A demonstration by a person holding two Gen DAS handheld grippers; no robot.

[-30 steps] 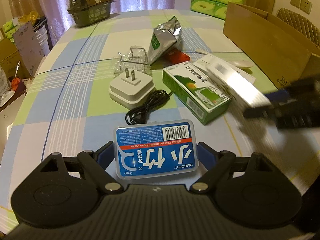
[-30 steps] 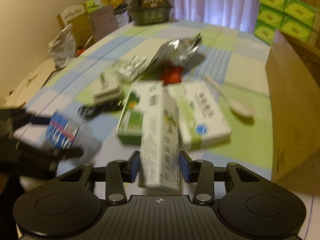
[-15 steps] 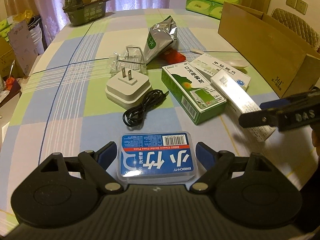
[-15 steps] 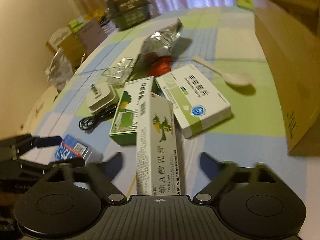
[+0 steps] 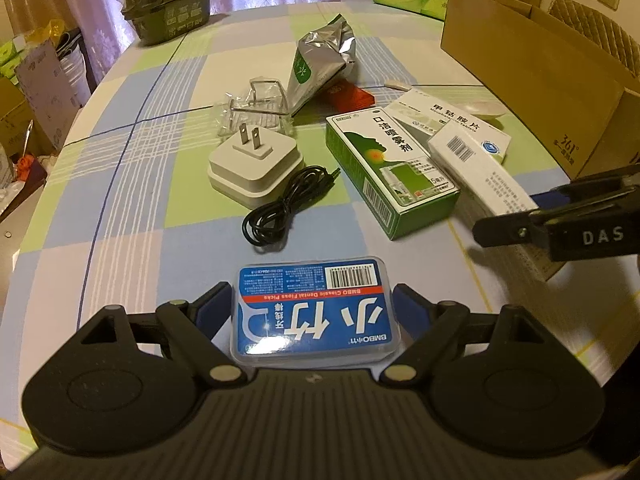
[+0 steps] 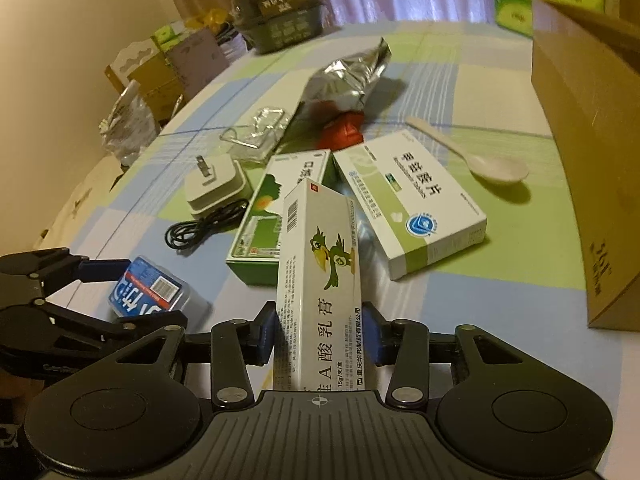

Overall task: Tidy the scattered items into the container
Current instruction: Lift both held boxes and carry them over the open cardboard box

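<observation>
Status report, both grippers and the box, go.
Left gripper open around floss case. Right gripper shut on ointment carton. Cardboard box right, path clear.

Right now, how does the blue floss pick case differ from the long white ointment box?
The floss pick case is a flat clear plastic case with a blue label; the ointment box is long, narrow white cardboard with a green bird. The case lies between the open left hand-held gripper; the right hand-held gripper is closed on the box. Both carry barcodes.
</observation>
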